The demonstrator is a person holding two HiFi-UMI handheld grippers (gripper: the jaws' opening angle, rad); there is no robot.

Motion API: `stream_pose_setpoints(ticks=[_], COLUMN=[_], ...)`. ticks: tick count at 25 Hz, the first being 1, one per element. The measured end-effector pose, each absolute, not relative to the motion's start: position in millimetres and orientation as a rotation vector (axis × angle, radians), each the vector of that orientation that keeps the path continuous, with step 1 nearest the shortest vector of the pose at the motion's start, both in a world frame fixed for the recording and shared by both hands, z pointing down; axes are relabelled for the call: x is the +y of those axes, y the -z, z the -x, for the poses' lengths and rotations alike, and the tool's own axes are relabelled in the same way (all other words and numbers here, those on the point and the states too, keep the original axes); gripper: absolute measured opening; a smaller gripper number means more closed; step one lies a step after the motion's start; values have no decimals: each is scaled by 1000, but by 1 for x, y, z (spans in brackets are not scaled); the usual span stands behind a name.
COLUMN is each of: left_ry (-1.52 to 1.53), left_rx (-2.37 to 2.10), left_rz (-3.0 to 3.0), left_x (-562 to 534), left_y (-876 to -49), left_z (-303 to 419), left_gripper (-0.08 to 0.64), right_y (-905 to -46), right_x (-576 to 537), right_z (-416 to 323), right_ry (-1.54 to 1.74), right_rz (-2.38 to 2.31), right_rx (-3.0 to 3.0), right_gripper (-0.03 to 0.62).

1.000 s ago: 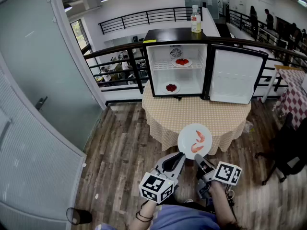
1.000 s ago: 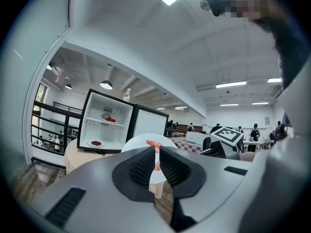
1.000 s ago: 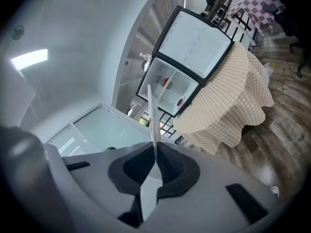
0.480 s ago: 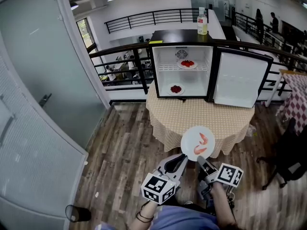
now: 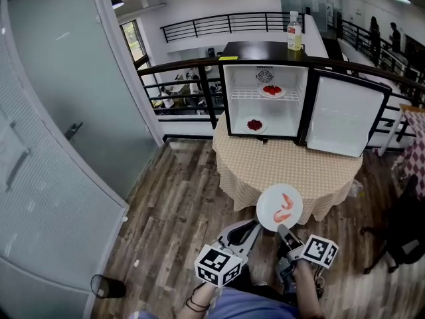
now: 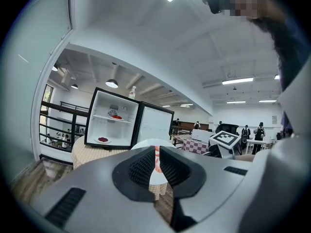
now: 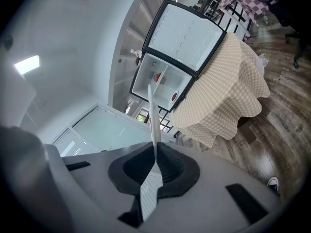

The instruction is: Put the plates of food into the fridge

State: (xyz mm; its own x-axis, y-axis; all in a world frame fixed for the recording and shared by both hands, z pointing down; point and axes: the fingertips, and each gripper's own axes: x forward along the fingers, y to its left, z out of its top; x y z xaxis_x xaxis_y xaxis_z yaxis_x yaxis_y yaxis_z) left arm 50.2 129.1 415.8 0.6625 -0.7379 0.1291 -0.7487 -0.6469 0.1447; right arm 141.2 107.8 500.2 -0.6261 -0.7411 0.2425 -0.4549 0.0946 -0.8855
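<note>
A white plate with shrimp [image 5: 279, 207] is held out over the wooden floor, short of the round table [image 5: 292, 161] with its checked cloth. My right gripper [image 5: 284, 233] is shut on the plate's near rim; in the right gripper view the plate [image 7: 152, 110] stands edge-on between the pads of that gripper [image 7: 155, 161]. My left gripper [image 5: 254, 226] is beside it, just left of the plate, shut on nothing [image 6: 156, 161]. The small fridge [image 5: 267, 98] on the table stands open, its door [image 5: 342, 117] swung right. One food plate [image 5: 272, 91] lies on its shelf, another [image 5: 255, 125] on its floor.
A glass wall with a door [image 5: 66, 111] runs along the left. A black railing [image 5: 192, 68] passes behind the table. A dark chair [image 5: 406, 228] stands at the right and a small dark object [image 5: 106, 286] lies on the floor. A bottle [image 5: 294, 22] tops the fridge.
The head view has drifted, so fridge, table and plate sit further right and lower in the frame. The right gripper keeps its hold on the plate; the left stays beside it.
</note>
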Motion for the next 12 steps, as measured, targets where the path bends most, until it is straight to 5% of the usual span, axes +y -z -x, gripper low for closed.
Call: stream_pose_setpoints(ticks=[12], left_ry=[-134], left_rx=[-1219], left_rz=[-2677], left_x=[108], left_y=[-420], left_z=[-58], left_gripper=[34], right_y=[-511], right_x=[83], right_z=[-157], right_ry=[1567], right_rz=[1210], right_rx=[2080], right_gripper=[23])
